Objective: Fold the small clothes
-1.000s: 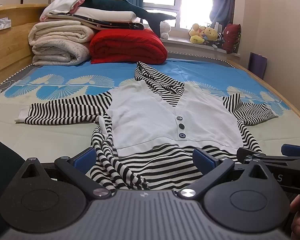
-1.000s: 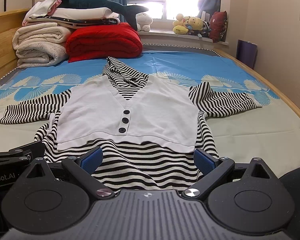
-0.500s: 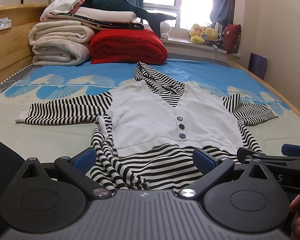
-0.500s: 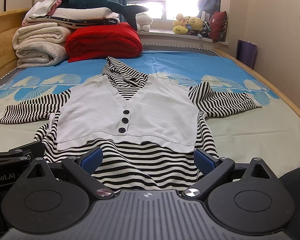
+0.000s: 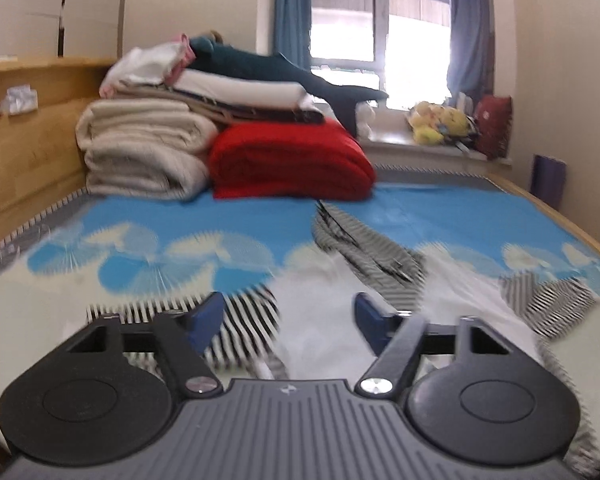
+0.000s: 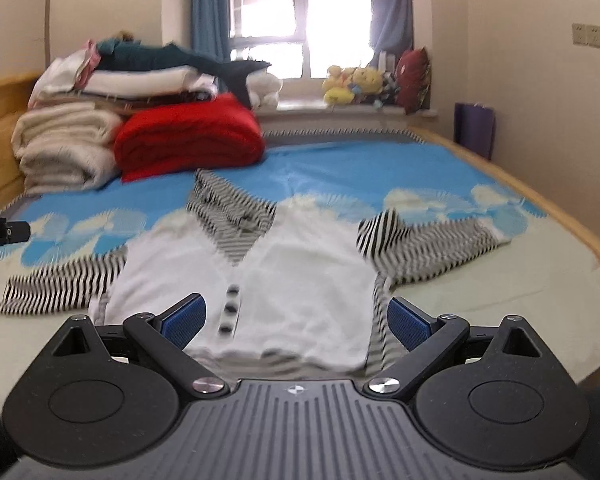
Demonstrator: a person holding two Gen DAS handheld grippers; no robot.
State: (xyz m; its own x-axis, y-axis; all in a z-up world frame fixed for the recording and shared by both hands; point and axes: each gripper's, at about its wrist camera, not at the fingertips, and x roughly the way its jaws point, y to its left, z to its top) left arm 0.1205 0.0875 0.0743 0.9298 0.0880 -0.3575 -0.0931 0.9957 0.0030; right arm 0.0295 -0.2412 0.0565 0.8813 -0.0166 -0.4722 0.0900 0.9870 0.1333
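- The small white vest-front top with black-and-white striped sleeves and hood (image 6: 300,264) lay flat, face up, in the middle of the bed with the blue fan-patterned sheet (image 6: 340,168), its hood toward the window.
- Its right sleeve (image 6: 428,248) reached toward the wooden side rail (image 6: 560,216) with bare sheet between cuff and rail; the left sleeve (image 6: 60,284) stretched out the other way over pale sheet.
- The left claw (image 5: 286,316) hung above the top where the left sleeve meets the white front; its blue pads had just been drawing inward, yet a clear gap stood between them and no cloth was pinched.
- The right claw (image 6: 294,320) was spread wide over the lower front by the dark buttons (image 6: 230,304), holding nothing.
- The folded red blanket (image 6: 188,136) and the stack of rolled cream blankets (image 6: 60,144) filled the far left corner beside the wooden headboard (image 5: 24,144); the hood tip lay near the red blanket.
- Open blue sheet lay beyond the hood toward the window sill with yellow plush toys (image 6: 352,84).
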